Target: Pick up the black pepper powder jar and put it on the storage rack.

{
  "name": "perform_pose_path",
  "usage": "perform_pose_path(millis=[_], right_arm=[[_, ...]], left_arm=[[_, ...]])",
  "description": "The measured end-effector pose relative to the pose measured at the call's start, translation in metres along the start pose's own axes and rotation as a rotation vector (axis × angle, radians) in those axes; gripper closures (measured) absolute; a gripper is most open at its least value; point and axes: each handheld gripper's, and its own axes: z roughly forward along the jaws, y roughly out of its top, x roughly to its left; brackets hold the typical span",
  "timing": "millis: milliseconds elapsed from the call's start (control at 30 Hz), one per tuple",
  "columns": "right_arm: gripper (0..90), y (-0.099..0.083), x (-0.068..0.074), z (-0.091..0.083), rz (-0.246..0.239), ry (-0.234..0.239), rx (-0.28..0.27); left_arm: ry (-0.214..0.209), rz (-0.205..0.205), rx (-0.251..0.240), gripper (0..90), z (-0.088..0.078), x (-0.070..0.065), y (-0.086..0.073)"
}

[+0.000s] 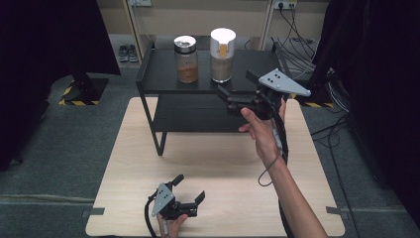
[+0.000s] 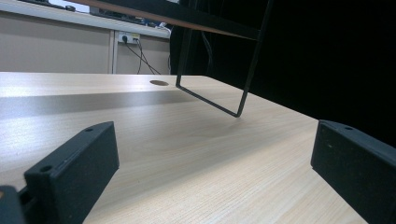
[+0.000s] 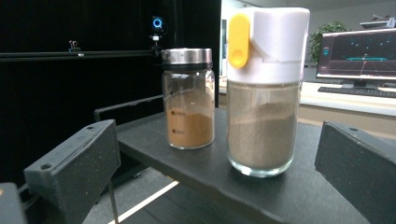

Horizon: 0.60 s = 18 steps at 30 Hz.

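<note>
The jar with the white lid [image 3: 262,93] stands on the top of the black shelf [image 1: 163,74], near the front edge. It is see-through and holds a grey-brown powder, and a yellow tab sits on its lid. It stands up straight, so nothing can spill, and it is easy to reach from the front.

Just beside this jar, on its left as seen from above, stands the jar with the silver lid [image 3: 188,98]. It holds a red-brown powder. The two jars are close but not touching.

The right hand-held gripper [image 1: 236,96] is in front of the white-lidded jar, at its height. Its jaws are spread wide with nothing between them. It looks ready to go around that jar, so the jaws need to be wide.

Far from the jar, down on the wooden worktop [image 1: 124,163], the left hand-held gripper [image 1: 190,188] rests low. Its jaws are spread too and hold nothing. It seems to be waiting.
</note>
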Motion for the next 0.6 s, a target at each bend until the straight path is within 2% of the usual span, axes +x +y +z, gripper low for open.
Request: perform_pose_path(millis=[433, 600], right_arm=[[0.3, -0.023, 0.002, -0.019, 0.010, 0.028, -0.005], [0.3, -0.029, 0.004, -0.024, -0.001, 0.026, -0.004]], left_arm=[[-0.001, -0.001, 0.001, 0.4, 0.000, 0.000, 0.000], [-0.001, -0.001, 0.001, 0.5, 0.000, 0.000, 0.000]])
